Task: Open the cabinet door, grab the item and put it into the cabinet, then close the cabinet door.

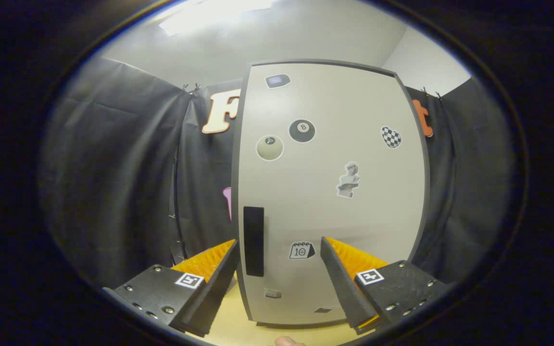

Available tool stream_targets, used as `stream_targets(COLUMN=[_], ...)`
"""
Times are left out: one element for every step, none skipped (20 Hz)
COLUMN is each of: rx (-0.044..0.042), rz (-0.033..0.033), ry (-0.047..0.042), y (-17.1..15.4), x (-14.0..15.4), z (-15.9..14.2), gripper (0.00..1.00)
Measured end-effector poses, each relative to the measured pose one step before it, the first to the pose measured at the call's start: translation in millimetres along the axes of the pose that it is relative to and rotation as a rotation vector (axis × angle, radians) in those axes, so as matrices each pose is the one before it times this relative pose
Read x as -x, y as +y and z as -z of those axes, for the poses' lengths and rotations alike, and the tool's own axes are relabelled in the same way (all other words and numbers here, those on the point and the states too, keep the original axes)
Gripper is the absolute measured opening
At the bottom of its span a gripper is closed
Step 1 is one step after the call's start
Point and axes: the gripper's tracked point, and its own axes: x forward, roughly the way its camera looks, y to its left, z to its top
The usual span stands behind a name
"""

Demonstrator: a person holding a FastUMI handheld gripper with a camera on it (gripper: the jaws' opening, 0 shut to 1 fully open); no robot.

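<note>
A tall pale cabinet (330,192) stands upright on the table just ahead of my fingers, its door shut. Several stickers dot the door, among them a billiard ball and a checkered heart. A black vertical handle (253,240) sits on the door's left edge, low down. My gripper (279,276) is open with nothing between its fingers. The left finger (205,288) lies beside the handle, just left of the door's edge, and the right finger (354,283) is in front of the door's lower middle. The handle falls in the gap between the fingers.
Black cloth walls hang close on both sides of the cabinet and behind it. The cabinet rests on a light wooden tabletop (231,327). A bit of a person's finger (289,341) shows below the fingers.
</note>
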Motion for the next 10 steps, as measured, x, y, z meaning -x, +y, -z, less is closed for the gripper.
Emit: stream_targets(rx=[0.00203,0.00560,0.00674,0.00403,0.00167,-0.00099,0.00089,0.00408,0.00436,-0.00002], rz=[0.00519,0.00539,0.00374,0.00322,0.00134,0.00097,-0.00016,0.00277,0.00399,0.00193], ry=[0.00129,0.00283,0.00484,0.00335,0.00209,-0.00115,-0.00197,-0.00270,0.00056,-0.00046], y=[-0.69,-0.84,-0.39,-0.08,0.77,1.28,0.97,-0.01,-0.05,0.26], x=[-0.47,-0.39,-0.12,-0.09,0.49,1.54,0.70,0.36,0.07,1.06], z=[-0.59,1.28,0.95,0.72,-0.22,0.01,-0.93,-0.93,-0.50,-0.11], gripper=[0.99,0.99,0.99,0.99,1.00,1.00,1.00,0.99,0.99,0.99])
